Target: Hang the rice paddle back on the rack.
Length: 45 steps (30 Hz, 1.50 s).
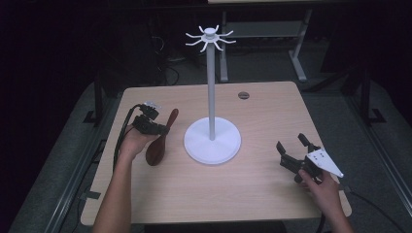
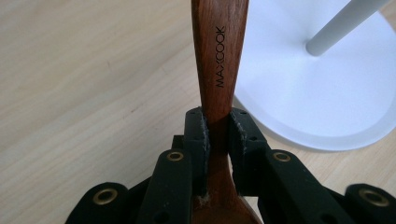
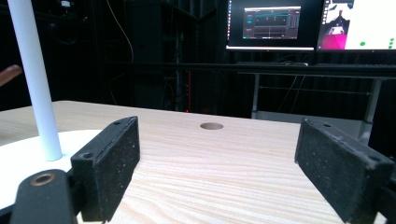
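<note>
The left tool (image 1: 156, 127) pinches the wooden spoon (image 1: 160, 141) at nine o'clock of the white stand (image 1: 212, 138); the right tool (image 1: 293, 145) rests spread at four o'clock on the bench (image 1: 252, 194).

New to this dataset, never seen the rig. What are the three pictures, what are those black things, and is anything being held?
There is no robot arm here: a person holds a hand-held two-jaw gripper in each hand at a wooden table.

The high view comes from a fixed camera above the person's side, looking forward and down. The other two come from cameras riding on each gripper, looking along its black jaws.

On the table stands a white hanger stand: a round base, a tall pole and a ring of hooks on top.

The left gripper is shut on a dark wooden spoon. In the left gripper view its pads clamp the handle, which is marked MAXCOOK.

The right gripper sits at the table's right side, jaws wide open with nothing between them.
</note>
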Tool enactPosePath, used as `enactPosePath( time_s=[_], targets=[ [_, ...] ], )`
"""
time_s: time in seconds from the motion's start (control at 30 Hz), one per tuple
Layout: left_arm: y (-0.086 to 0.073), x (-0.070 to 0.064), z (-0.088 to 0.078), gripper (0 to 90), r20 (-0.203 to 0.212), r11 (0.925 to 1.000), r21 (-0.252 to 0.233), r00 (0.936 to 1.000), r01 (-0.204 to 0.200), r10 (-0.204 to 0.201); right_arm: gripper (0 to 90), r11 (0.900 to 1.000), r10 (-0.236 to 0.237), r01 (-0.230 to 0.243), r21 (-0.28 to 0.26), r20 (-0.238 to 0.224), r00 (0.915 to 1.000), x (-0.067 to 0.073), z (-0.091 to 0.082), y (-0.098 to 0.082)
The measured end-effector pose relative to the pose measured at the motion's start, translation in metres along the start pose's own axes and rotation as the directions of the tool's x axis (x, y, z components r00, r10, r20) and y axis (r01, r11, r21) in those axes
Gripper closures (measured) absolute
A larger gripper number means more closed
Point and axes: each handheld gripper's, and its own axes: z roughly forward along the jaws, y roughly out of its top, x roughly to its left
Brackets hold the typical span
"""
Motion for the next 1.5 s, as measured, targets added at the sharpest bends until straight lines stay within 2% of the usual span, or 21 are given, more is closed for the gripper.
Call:
enactPosePath(
  time_s=[0.07,0.13,0.2,0.3,0.43,0.53,0.73,0.83,0.97,1.23,1.3,1.4,1.43,1.5],
  targets=[
    [-0.002,-0.002,-0.004,78.5,-0.003,0.9997,-0.024,1.0,0.002,-0.002,13.3,1.0,0.0,0.0,0.0,-0.001,1.0,0.0,0.0,0.0],
    [-0.002,-0.002,-0.009,78.5,-0.016,0.9989,-0.043,0.9998,-0.016,0.015,13.3,1.0,-0.003,0.003,-0.001,-0.001,1.0,0.0,0.0,0.0],
    [-0.004,-0.002,-0.017,78.5,-0.006,0.9968,-0.08,1.0,-0.003,0.003,13.3,1.0,-0.003,0.003,0.0,-0.001,1.0,0.0,0.0,0.0],
    [-0.008,-0.003,-0.027,78.5,0.026,0.9897,-0.142,0.9995,0.022,-0.018,13.3,1.0,-0.006,0.006,0.0,-0.002,1.0,0.0,0.0,0.0],
    [-0.014,-0.001,-0.037,78.6,0.041,0.9798,-0.199,0.999,0.024,-0.016,13.3,1.0,-0.006,0.006,0.002,-0.003,1.0,0.001,0.0,0.0],
    [-0.017,0.0,-0.04,78.6,0.051,0.9691,-0.242,0.9981,0.048,-0.036,13.3,1.0,-0.008,0.008,0.001,-0.003,1.0,0.001,0.0,0.0],
    [-0.02,0.003,-0.046,78.7,0.06,0.9602,-0.275,0.9976,0.051,-0.036,13.3,1.0,-0.008,0.008,0.003,-0.003,1.0,0.001,0.0,0.0],
    [-0.019,0.003,-0.05,78.7,0.067,0.9534,-0.298,0.9973,0.049,-0.031,13.3,1.0,-0.007,0.007,0.002,-0.003,1.0,0.001,0.0,0.0],
    [-0.018,0.001,-0.058,78.7,0.069,0.9421,-0.334,0.9975,0.035,-0.013,13.3,1.0,-0.01,0.01,0.002,-0.003,0.9999,0.001,0.0,0.0],
    [-0.013,-0.007,-0.074,78.7,0.083,0.9149,-0.403,0.9965,0.022,0.012,13.3,1.0,-0.01,0.01,0.002,-0.003,0.9999,0.001,0.0,0.0],
    [-0.011,-0.009,-0.078,78.6,0.085,0.9118,-0.41,0.9961,0.014,0.023,13.3,1.0,-0.01,0.01,0.003,-0.003,0.9999,0.001,0.0,0.0],
    [-0.008,-0.012,-0.082,78.7,0.088,0.9019,-0.432,0.9958,0.015,0.026,13.3,1.0,-0.01,0.01,0.002,-0.003,0.9999,0.001,0.0,0.0],
    [-0.008,-0.014,-0.084,78.6,0.089,0.9013,-0.433,0.9955,0.009,0.033,13.3,1.0,-0.01,0.01,0.002,-0.003,0.9999,0.001,0.0,0.0],
    [-0.006,-0.016,-0.088,78.7,0.091,0.8952,-0.446,0.995,0.006,0.039,13.3,1.0,-0.011,0.011,0.003,-0.002,0.9999,0.001,0.0,0.0]
  ],
)
